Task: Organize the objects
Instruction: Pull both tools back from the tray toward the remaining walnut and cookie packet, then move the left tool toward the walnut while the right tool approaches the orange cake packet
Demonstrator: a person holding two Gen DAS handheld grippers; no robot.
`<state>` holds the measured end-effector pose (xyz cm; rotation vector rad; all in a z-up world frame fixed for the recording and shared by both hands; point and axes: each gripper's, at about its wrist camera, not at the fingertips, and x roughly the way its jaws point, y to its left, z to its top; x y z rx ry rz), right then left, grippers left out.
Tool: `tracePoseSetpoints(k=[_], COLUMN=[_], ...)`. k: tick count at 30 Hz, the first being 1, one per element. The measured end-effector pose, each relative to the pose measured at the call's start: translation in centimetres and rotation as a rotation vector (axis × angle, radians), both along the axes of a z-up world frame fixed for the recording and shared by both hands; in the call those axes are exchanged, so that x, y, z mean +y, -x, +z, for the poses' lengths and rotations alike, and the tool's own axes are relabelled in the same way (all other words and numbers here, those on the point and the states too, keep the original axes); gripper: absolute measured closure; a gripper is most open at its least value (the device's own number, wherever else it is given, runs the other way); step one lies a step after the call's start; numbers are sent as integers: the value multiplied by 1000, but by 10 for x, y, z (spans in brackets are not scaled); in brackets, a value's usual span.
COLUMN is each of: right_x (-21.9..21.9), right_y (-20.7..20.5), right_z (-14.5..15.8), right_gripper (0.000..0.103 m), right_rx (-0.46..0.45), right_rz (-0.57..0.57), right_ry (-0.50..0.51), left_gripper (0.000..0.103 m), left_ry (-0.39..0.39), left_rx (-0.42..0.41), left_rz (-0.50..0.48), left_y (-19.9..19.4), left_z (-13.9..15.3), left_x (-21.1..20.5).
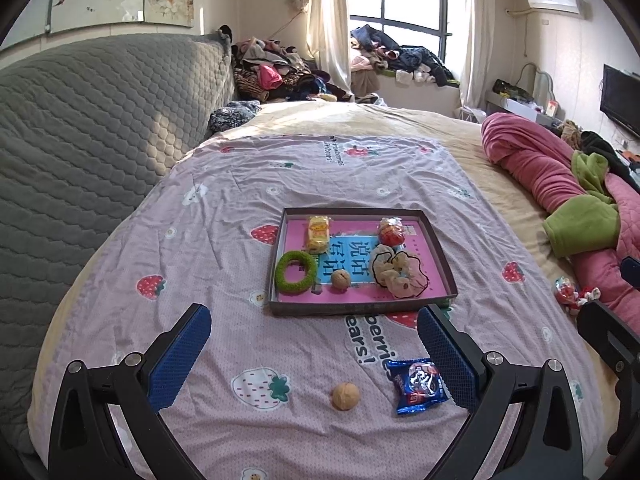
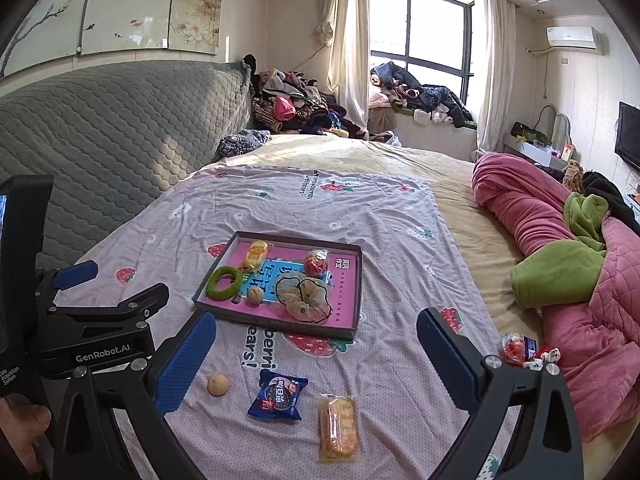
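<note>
A bed covered by a lilac strawberry-print sheet (image 2: 400, 240) is seen from two hand-held grippers, with a shallow dark box lid used as a tray (image 2: 280, 330) resting near the middle of the sheet. Five things are already gathered inside the tray: a yellow wrapped snack (image 2: 255, 255) at its far left corner, a red-and-clear wrapped sweet (image 2: 316, 263) at its far right, a green fuzzy ring (image 2: 225, 283) on its left side, a walnut (image 2: 254, 295) by its near edge, and a cream scrunchie (image 2: 306, 294) on its right half. The task is judged to be about half done. Still loose on the sheet, toward the near edge of the bed, are a second walnut (image 2: 217, 384), a blue biscuit packet (image 2: 278, 396) and another yellow wrapped snack (image 2: 338, 428); a small cluster of red-and-white wrapped sweets (image 2: 520, 350) lies by the bed's right side, just beside a pink quilt (image 2: 580, 320). The left gripper (image 1: 314, 344) and the right gripper (image 2: 316, 348) are both held above the near part of the sheet with their blue fingers (image 2: 186, 364) spread wide and nothing between them. No loose item is touched.
</note>
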<state>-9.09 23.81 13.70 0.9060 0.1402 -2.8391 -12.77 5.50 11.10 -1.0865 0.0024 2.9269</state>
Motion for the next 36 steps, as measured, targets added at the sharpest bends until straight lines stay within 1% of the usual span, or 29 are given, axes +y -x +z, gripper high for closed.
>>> tracePoseSetpoints(k=[7,14,22,27,36], right_x=[2,4,6,8,14], right_y=[-12,-24,-37,-45,-57], right_z=[2,-3,-15,-23,-34], right_gripper=[1,1,1,1,1], right_rx=[6,4,-10,-22,-38], right_rz=[0,-8,-15,-12,-21], right_ry=[-2,-11,-22,-25,-36], left_gripper=[0,0,0,0,0], left_ry=[-2,-9,-12,0,0], left_rx=[2,-8,-16,-31,-32], left_rz=[-6,-19,-21,-24,-29], left_y=[-12,-25,-38,-46,-62], left_z=[-1,-10,-23,-32,-41], left_x=[0,2,-1,0,1])
